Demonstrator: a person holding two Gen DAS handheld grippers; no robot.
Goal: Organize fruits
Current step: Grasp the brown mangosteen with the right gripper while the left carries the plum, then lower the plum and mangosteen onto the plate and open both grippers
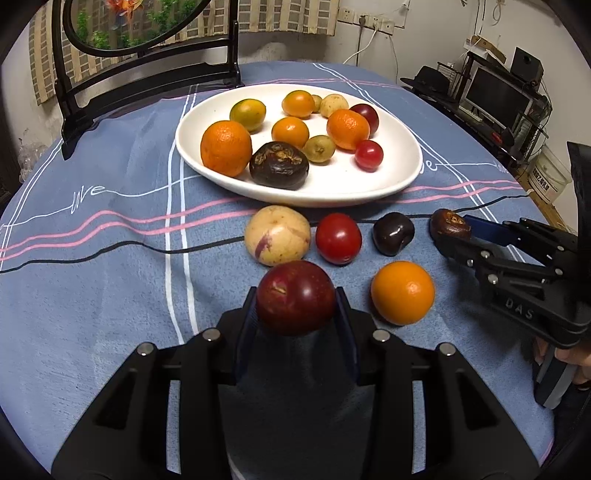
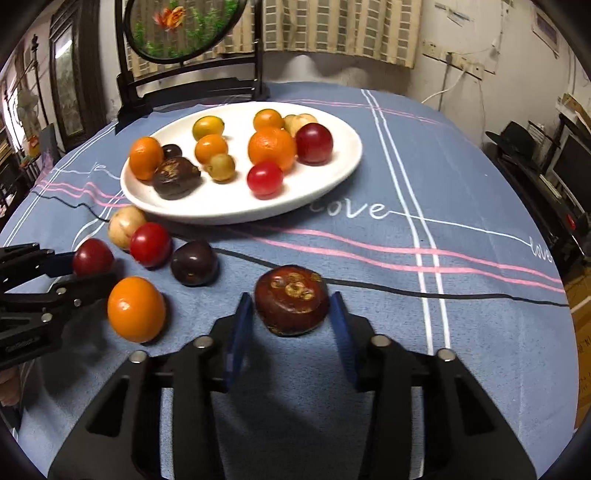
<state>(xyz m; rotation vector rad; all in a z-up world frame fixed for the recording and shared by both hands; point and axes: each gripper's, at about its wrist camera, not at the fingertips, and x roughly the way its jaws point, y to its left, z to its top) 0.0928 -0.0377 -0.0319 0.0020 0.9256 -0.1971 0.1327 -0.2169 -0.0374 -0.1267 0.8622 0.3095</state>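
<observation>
My left gripper (image 1: 295, 301) is shut on a dark red plum (image 1: 295, 295), held just above the cloth; it also shows in the right wrist view (image 2: 92, 256). My right gripper (image 2: 291, 314) has its jaws around a brown water chestnut (image 2: 291, 302) with small gaps on both sides; the chestnut also shows in the left wrist view (image 1: 450, 223). A white plate (image 1: 391, 177) holds several oranges, plums and small fruits. On the cloth lie a pale fruit (image 1: 277, 234), a red tomato (image 1: 338, 238), a dark plum (image 1: 392, 233) and an orange (image 1: 402, 292).
A black wooden stand with a round fish picture (image 2: 184, 29) stands behind the plate. The blue tablecloth (image 2: 443, 184) with pink and white stripes covers the round table. A desk with a monitor (image 1: 495, 96) stands beyond the right edge.
</observation>
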